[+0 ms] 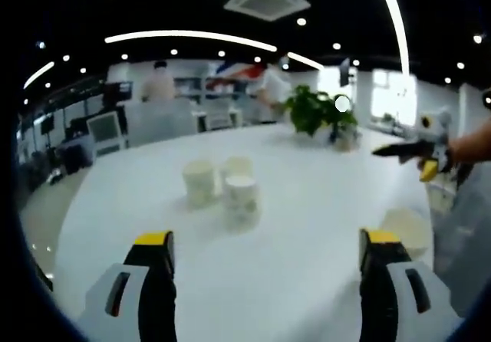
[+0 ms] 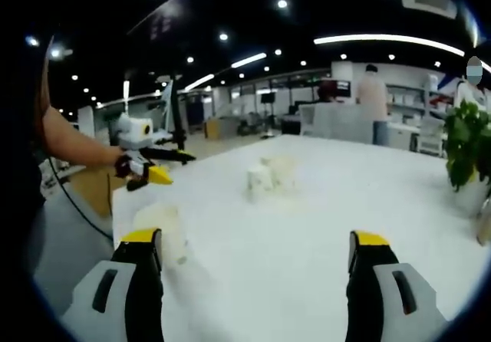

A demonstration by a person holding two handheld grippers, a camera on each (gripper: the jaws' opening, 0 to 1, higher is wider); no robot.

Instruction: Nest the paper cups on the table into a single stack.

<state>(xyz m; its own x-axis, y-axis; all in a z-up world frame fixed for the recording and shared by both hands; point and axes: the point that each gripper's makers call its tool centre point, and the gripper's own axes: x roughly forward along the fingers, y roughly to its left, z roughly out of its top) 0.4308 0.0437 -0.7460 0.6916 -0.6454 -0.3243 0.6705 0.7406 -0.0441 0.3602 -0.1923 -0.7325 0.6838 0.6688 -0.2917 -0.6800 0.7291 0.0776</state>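
white table (image 1: 307, 281) | paper cups (image 1: 230, 189) clustered | potted plant (image 1: 318, 116)

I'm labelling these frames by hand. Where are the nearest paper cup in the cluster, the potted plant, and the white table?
nearest paper cup (image 1: 241, 198): left gripper view, on its side wall.
potted plant (image 1: 311, 109): left gripper view, on its leaves.
white table (image 1: 307, 204): left gripper view, on bare tabletop.

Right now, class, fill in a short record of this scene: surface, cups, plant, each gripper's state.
surface: white table
cups: three paper cups grouped near the table's middle, not stacked; a fourth cup sits apart near the edge
plant: potted plant at the far side
left gripper: open, holding nothing
right gripper: open, holding nothing
stacking: not begun
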